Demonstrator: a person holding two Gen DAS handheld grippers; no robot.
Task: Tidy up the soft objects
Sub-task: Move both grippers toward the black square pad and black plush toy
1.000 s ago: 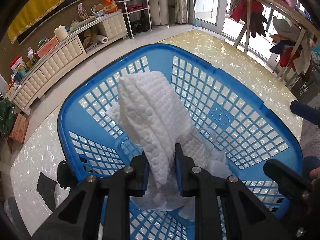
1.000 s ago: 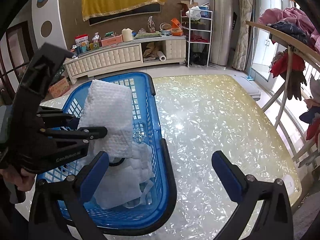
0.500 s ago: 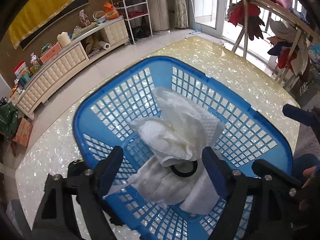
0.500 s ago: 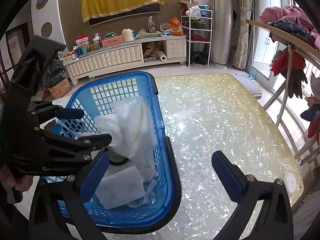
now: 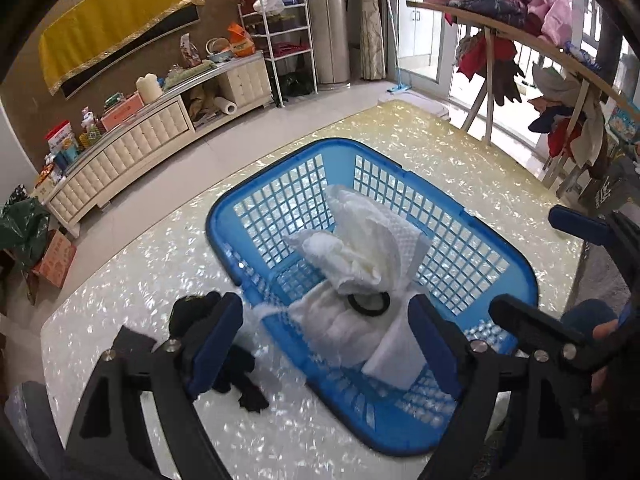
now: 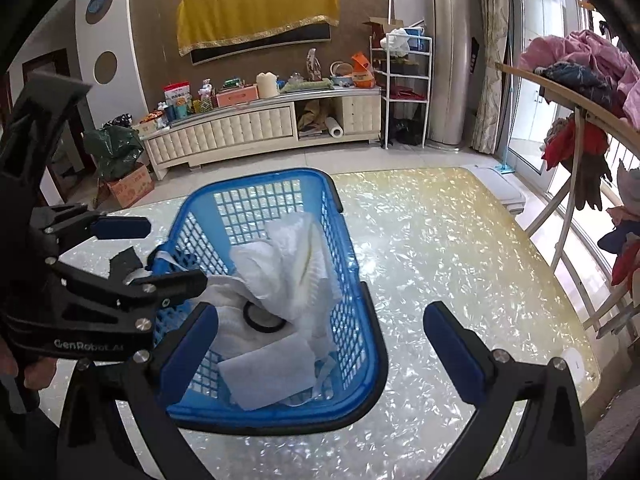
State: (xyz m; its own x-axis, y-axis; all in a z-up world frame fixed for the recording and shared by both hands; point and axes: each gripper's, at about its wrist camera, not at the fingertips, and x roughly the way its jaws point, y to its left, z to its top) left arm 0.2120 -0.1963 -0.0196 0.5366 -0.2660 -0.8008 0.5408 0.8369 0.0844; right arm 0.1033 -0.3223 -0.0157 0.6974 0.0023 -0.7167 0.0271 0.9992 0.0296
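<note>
Cloths [image 5: 360, 264] lie heaped in the basket [image 5: 496, 248], a black ring [image 5: 369, 303] among them. Left gripper [image 5: 326, 340] opening, holding nothing; right gripper [image 6: 320, 348] spread wide, empty. Left to do, I'd say: dark cloth [image 5: 236, 364] on the table [image 5: 280, 432] just beside basket. Path looks clear.

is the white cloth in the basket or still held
In the basket. The white cloth lies crumpled inside the blue basket; the opening left hand-held gripper has nothing between its pads.
</note>
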